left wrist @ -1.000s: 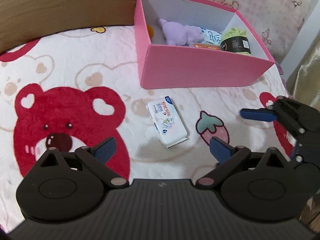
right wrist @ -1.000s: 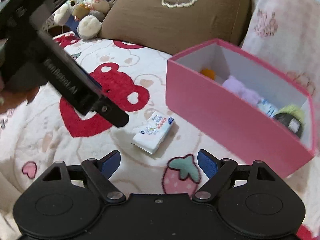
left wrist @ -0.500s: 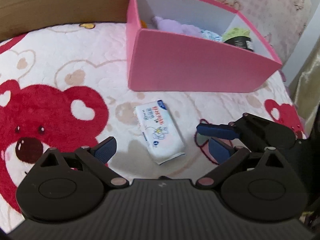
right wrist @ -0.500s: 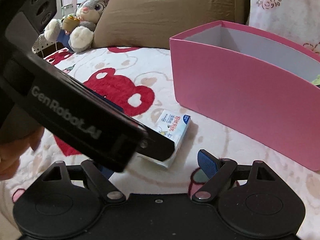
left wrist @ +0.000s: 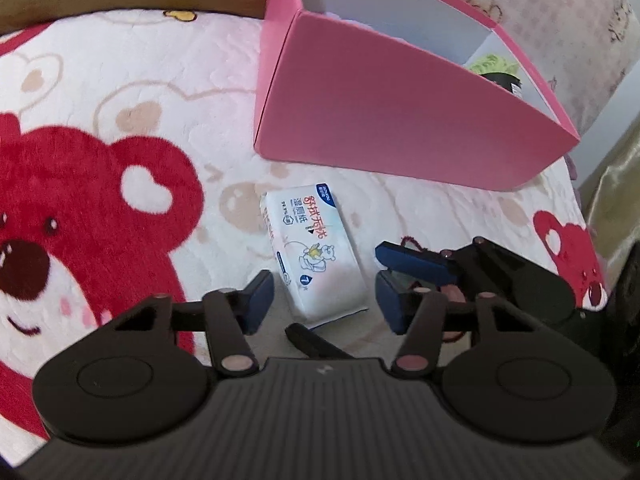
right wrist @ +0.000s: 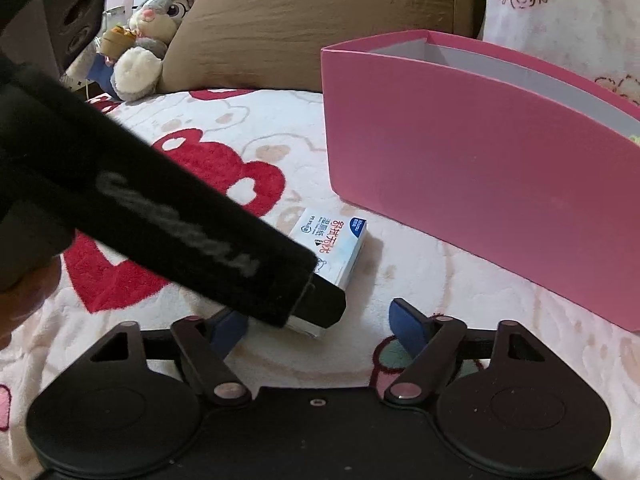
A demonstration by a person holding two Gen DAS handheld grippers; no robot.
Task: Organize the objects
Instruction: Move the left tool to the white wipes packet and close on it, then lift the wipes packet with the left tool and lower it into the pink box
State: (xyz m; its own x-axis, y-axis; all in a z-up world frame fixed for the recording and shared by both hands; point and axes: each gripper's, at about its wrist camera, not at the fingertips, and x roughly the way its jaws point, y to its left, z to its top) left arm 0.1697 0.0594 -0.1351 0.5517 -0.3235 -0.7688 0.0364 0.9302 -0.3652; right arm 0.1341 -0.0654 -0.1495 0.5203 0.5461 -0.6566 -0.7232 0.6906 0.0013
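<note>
A flat, glossy white plastic pack of wet wipes with blue and red print lies on a fluffy cream fleece blanket patterned with red bears, hearts and strawberries. Just behind it, apart, stands a rectangular pink cardboard box, smooth and matte, with a white inside where a bit of green yarn shows.

The left gripper, black with dark blue pads, has just been closing; its jaws stand on either side of the pack's near end, not visibly pressing it. The right gripper has also been narrowing and is still spread, empty, low over the blanket beside the pack.

Against a brown fabric cushion at the back sits a grey plush rabbit.
</note>
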